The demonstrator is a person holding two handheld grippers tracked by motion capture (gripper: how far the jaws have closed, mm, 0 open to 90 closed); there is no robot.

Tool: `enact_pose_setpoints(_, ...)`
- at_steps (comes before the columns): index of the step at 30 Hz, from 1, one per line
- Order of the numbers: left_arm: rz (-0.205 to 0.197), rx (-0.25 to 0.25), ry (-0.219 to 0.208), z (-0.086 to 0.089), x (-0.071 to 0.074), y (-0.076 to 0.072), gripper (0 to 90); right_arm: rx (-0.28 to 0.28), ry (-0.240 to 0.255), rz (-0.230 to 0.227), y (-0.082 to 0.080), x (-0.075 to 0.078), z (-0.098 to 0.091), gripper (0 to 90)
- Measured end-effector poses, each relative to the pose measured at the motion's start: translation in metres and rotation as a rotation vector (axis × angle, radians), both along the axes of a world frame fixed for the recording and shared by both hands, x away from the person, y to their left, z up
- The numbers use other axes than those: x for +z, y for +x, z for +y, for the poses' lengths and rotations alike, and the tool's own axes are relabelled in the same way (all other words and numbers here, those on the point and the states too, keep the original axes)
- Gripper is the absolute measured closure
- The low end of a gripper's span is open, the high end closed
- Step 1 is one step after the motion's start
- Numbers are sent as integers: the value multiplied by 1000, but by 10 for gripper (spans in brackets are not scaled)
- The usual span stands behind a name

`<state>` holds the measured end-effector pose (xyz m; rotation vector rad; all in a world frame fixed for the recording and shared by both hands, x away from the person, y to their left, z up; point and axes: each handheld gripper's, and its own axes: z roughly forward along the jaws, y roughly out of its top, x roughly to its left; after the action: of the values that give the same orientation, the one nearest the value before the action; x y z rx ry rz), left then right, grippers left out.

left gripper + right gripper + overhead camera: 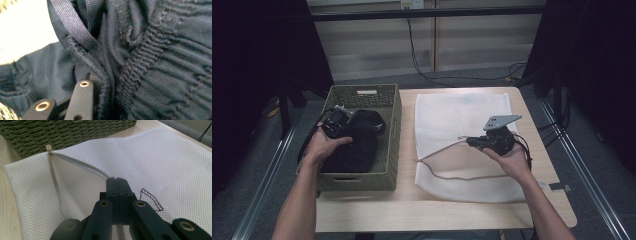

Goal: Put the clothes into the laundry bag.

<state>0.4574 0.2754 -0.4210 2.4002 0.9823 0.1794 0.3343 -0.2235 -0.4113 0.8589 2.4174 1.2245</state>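
The left tool (pixel 333 122) sits down inside the green woven basket (pixel 393 107), its jaws closed in on the dark garment (pixel 357 145) heaped there. In the left gripper view a corded, gathered hem (pixel 87 60) runs down beside the one black jaw in frame, and I judge the cloth is pinched, though the second pad is hidden behind the fabric. The right tool (pixel 472 142) is fully closed on the zipped edge of the white mesh laundry bag (pixel 462 112); in the right gripper view the two jaws meet flat on the zipper tape (pixel 82 165), with the zipper pull (pixel 48 147) further off toward the basket.

The basket stands on the left half of the surface, the bag lies flat on the right half, the two just beside each other. The bag's open mouth (pixel 447 162) gapes toward the front edge of the surface and toward the basket, held up by the right tool.

What matters next, as I see it, is that the garment lies to the left of that mouth, so it has to travel rightward over the basket's wall. The left hand (pixel 324 145) is the nearer one, and the garment's bulk runs front to back in the basket, roughly parallel to the bag's long side.
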Motion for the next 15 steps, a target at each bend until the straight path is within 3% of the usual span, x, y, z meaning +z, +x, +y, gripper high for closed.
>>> enact_pose_setpoints(1,0,0,0,0,0,0,684,0,0,0,0,0,0,900)
enact_pose_setpoints(2,-25,12,-59,1,6,-3,684,0,5,5,0,0,0,900)
enact_pose_setpoints(4,-44,23,-109,4,11,-5,684,0,6,8,0,0,0,900)
enact_pose_setpoints(8,-84,43,-146,5,20,-12,684,2,7,12,1,0,0,900)
enact_pose_setpoints(12,-120,59,-214,10,29,-17,684,1,3,8,0,0,1,900)
enact_pose_setpoints(15,-144,59,-233,13,36,-20,683,-2,6,7,0,1,0,900)
